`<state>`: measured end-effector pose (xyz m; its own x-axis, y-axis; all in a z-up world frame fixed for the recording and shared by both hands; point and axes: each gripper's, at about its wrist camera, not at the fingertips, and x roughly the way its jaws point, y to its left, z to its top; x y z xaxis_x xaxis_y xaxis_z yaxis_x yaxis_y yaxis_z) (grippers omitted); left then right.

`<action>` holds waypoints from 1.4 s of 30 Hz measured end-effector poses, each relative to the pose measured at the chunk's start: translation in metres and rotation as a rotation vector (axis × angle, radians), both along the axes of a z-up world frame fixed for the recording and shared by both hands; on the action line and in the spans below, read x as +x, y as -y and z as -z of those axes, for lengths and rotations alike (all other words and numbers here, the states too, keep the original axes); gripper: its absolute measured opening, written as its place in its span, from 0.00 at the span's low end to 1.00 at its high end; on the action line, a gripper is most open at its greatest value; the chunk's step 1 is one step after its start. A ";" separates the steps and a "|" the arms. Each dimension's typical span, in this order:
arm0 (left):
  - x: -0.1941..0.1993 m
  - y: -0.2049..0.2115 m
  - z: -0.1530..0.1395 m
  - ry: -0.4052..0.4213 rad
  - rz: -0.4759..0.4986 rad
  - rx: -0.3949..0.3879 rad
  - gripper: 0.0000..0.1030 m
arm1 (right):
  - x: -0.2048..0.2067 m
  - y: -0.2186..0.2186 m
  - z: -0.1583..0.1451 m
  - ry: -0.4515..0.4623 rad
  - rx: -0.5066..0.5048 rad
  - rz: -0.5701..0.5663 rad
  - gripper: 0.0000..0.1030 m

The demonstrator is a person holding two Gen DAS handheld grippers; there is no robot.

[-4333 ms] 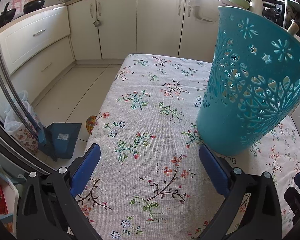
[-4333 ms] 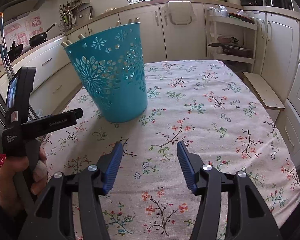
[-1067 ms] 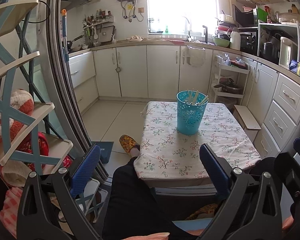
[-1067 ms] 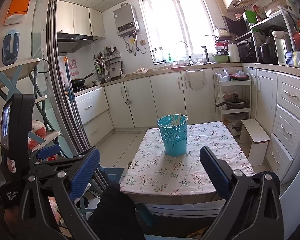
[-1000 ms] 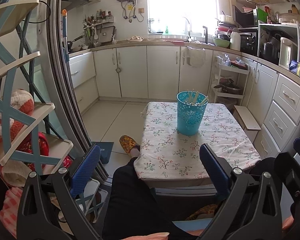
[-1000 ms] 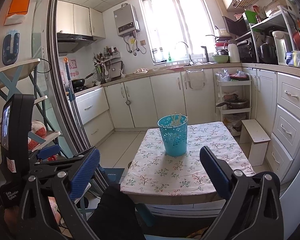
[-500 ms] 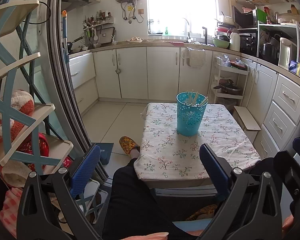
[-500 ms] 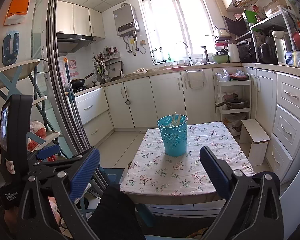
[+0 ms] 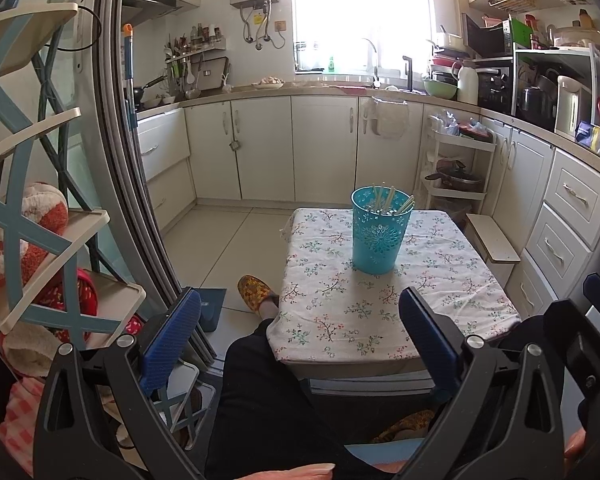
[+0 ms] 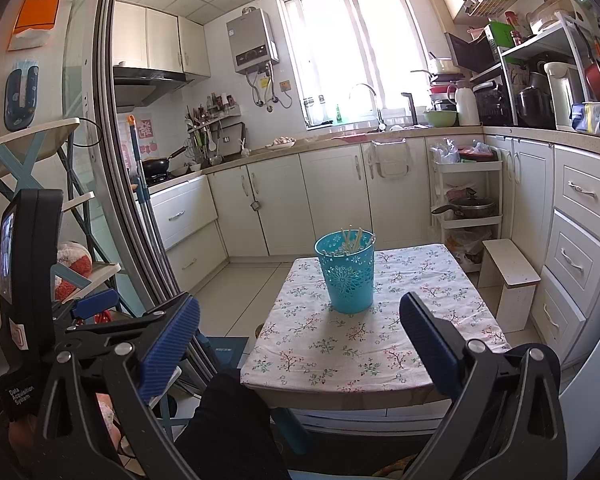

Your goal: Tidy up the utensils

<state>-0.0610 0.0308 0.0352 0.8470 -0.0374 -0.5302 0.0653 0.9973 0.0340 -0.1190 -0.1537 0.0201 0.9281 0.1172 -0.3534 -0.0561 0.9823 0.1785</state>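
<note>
I hold both hand-held grippers, left point(image 9: 296, 326) and right point(image 10: 298, 326), wide and empty, well back from the counter point(image 10: 364, 344); the basket point(image 10: 346, 276) of utensils point(image 10: 352, 240) stands ahead (apparently finished), so I simply rest.

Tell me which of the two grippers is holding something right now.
Neither: the left gripper and right gripper are both open and empty, held back from the blue basket.
</note>
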 end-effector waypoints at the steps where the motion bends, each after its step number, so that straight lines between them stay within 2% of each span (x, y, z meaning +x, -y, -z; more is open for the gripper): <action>1: 0.000 0.000 0.000 0.001 0.000 0.000 0.93 | 0.000 0.000 0.000 0.001 0.000 0.000 0.93; 19: -0.007 -0.002 -0.005 0.039 0.005 0.005 0.93 | -0.006 0.002 -0.001 0.024 0.002 -0.003 0.93; 42: -0.008 -0.003 -0.004 0.038 0.005 0.003 0.93 | -0.006 0.001 -0.001 0.025 0.001 -0.003 0.93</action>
<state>-0.0686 0.0336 0.0389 0.8665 -0.0400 -0.4976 0.0689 0.9968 0.0400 -0.1251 -0.1543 0.0207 0.9361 0.1203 -0.3305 -0.0634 0.9820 0.1779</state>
